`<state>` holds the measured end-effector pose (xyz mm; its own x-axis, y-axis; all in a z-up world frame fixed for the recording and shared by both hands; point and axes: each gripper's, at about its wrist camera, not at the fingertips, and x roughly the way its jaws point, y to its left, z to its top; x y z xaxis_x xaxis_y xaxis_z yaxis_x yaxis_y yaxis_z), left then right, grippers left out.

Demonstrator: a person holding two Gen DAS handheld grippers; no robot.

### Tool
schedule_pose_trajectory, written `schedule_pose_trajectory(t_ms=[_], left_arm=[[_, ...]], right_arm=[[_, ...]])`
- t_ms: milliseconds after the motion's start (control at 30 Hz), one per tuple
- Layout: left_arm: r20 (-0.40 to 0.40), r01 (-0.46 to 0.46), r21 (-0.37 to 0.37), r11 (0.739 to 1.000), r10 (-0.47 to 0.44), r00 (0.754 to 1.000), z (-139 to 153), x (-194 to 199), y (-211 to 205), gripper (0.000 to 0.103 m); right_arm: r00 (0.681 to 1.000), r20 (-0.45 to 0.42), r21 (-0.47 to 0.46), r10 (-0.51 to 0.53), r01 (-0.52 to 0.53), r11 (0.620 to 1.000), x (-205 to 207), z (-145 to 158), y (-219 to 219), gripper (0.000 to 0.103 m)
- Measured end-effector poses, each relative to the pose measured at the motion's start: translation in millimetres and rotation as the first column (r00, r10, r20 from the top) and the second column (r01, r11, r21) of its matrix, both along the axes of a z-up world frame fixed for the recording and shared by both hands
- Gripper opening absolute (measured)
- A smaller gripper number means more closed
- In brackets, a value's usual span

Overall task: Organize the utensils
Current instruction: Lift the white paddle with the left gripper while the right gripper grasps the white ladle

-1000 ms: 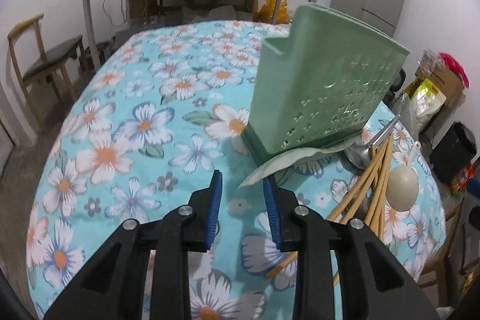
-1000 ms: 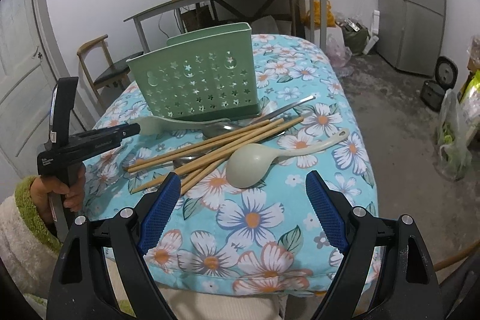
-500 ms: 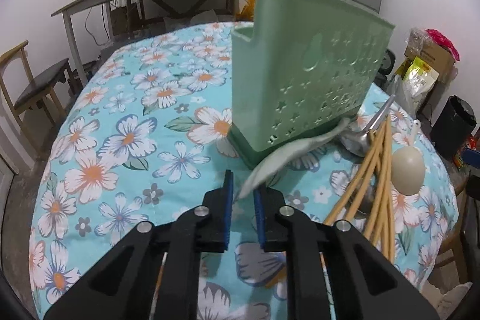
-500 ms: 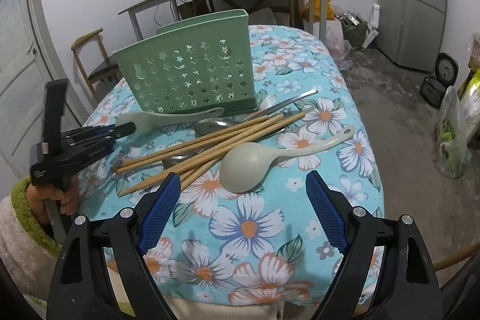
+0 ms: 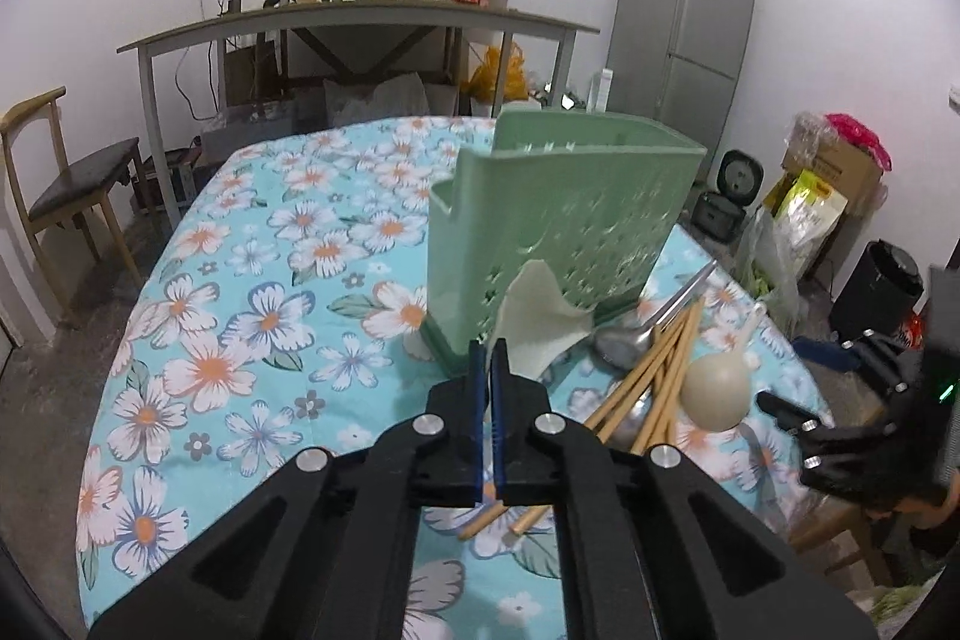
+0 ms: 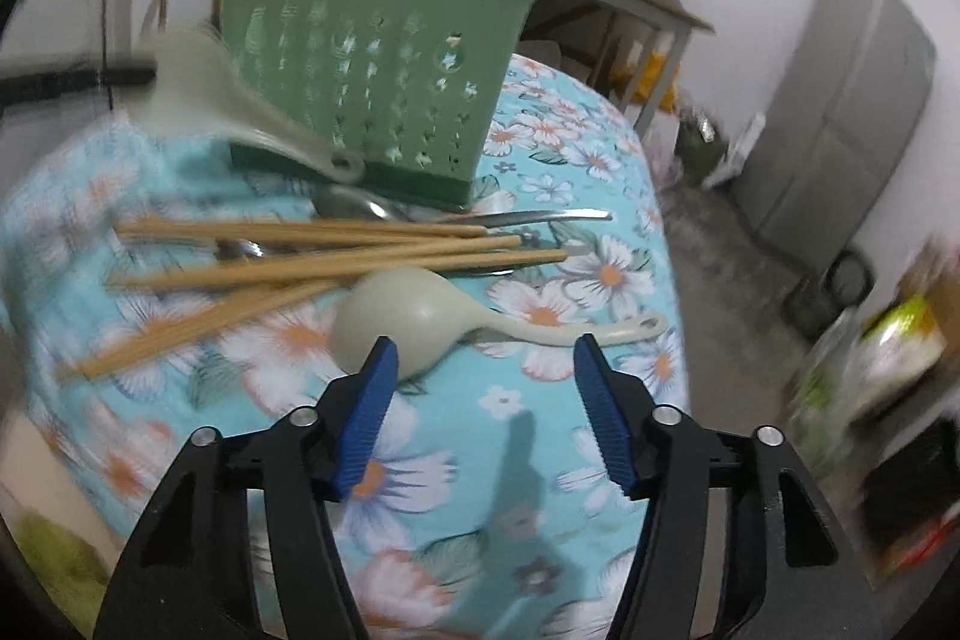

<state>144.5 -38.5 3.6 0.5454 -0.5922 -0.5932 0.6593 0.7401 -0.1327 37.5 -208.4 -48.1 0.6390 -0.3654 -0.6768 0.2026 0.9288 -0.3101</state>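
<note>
Your left gripper [image 5: 489, 358] is clenched on the flat blade of the pale rice paddle [image 5: 540, 322], which sticks up and forward out of its pads, lifted off the cloth. In the right wrist view the same paddle [image 6: 240, 100] hangs blurred in the air, its handle end with the hole sloping down in front of the holder.

Directly beyond the left claw stands the green utensil holder [image 5: 570, 226], upright on the flowered tablecloth [image 5: 252, 292], its perforated wall facing the pile of utensils. From here you see only its open rim; whether anything lies in its compartments cannot be told.

To the right of the left claw, on the cloth, lie the bamboo chopsticks [image 5: 660, 376], a metal spoon [image 5: 624, 340] and the pale ladle [image 5: 717, 394].

Your right gripper [image 6: 486, 388] has its jaws closing with nothing pressed between the pads. The ladle [image 6: 408, 322] lies just ahead of it, bowl near the left pad, handle running to the right. Beyond it lie the chopsticks [image 6: 312, 256] and the spoon [image 6: 360, 205], then the holder [image 6: 372, 64].
</note>
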Motion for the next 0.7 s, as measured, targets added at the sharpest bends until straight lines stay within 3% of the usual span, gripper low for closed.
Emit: schedule_pose_trajectory(t_ms=[200, 433, 700], left_arm=[[0.008, -0.013, -0.025, 1.0, 0.013, 1.0, 11.4, -4.9, 4.3, 0.001], [0.01, -0.019, -0.032, 0.999, 0.019, 1.0, 16.5, -6.8, 4.9, 0.001], [-0.004, -0.028, -0.031, 0.999, 0.028, 1.0, 18.5, -9.8, 4.5, 0.001]], right_arm=[[0.987, -0.123, -0.258, 0.104, -0.133, 0.957, 5.1, -26.3, 11.6, 0.045], [0.963, -0.168, -0.418, 0.209, -0.262, 0.87, 10.2, -44.6, 30.9, 0.029], [0.934, -0.177, -0.572, 0.311, -0.355, 0.74, 7.1, -50.2, 50.1, 0.025]])
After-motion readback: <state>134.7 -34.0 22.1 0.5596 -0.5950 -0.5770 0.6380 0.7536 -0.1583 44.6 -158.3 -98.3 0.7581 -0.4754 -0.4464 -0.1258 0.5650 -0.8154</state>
